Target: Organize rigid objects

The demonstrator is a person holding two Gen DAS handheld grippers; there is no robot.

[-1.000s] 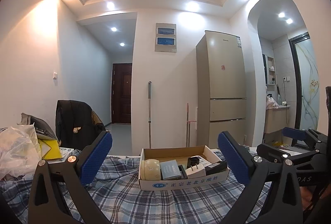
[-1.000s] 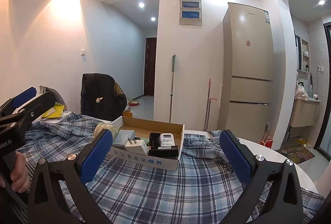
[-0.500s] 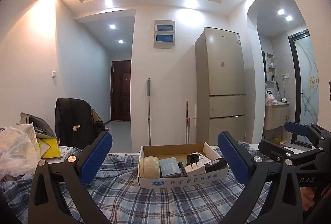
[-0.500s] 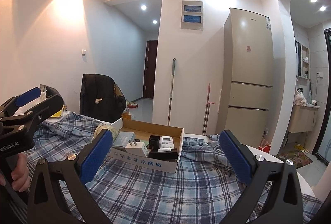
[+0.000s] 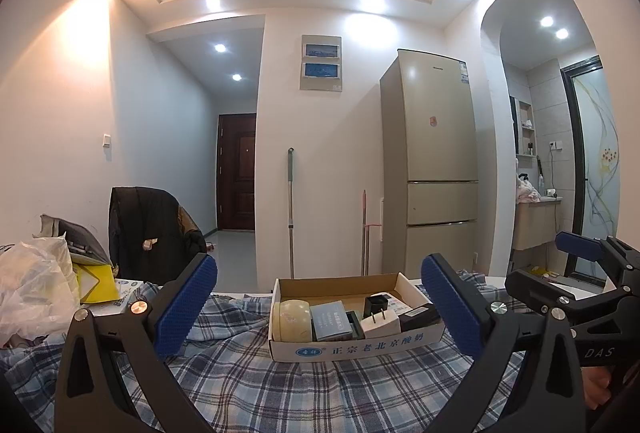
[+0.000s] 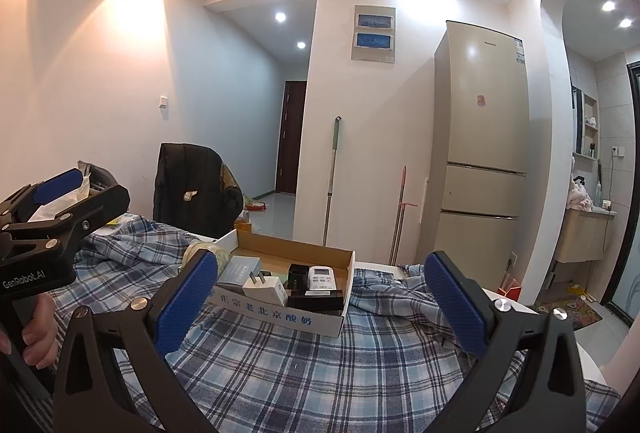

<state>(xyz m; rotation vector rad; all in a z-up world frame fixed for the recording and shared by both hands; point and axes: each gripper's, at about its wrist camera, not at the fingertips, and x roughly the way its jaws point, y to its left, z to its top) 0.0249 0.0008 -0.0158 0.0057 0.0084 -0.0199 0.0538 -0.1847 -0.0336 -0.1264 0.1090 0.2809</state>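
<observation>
I have both grippers raised over the checked cloth (image 5: pixel 280 389) and neither holds anything: the left gripper (image 5: pixel 318 307) has its jaws spread wide with the cardboard box (image 5: pixel 356 347) framed between them, and the right gripper (image 6: pixel 320 307) is equally wide apart, looking at the same box from its right corner. The box sits on the cloth a little ahead of both tools, and the things I am to sort already lie inside it, packed close together. From the left view I count a cream round tin (image 5: pixel 295 321) at the left end, a grey flat box (image 5: pixel 330 321) next to it, a white plug adapter (image 5: pixel 379 320) with its 2 prongs up, and a black block (image 5: pixel 420 313) at the right end; the right view adds a white remote (image 6: pixel 323 278) lying behind them. I judge all of these to be light, stiff and hard-shelled, so they should not deform under the pads, but smooth plastic and a rounded tin may slip. I would take the adapter across its flat white sides, not by the prongs, and the remote across its narrow width near the middle. The tin looks the trickiest: it is curved, so I would grip it across its widest part. The box itself is thin card and probably light, so pushing on anything could slide it on the cloth.
</observation>
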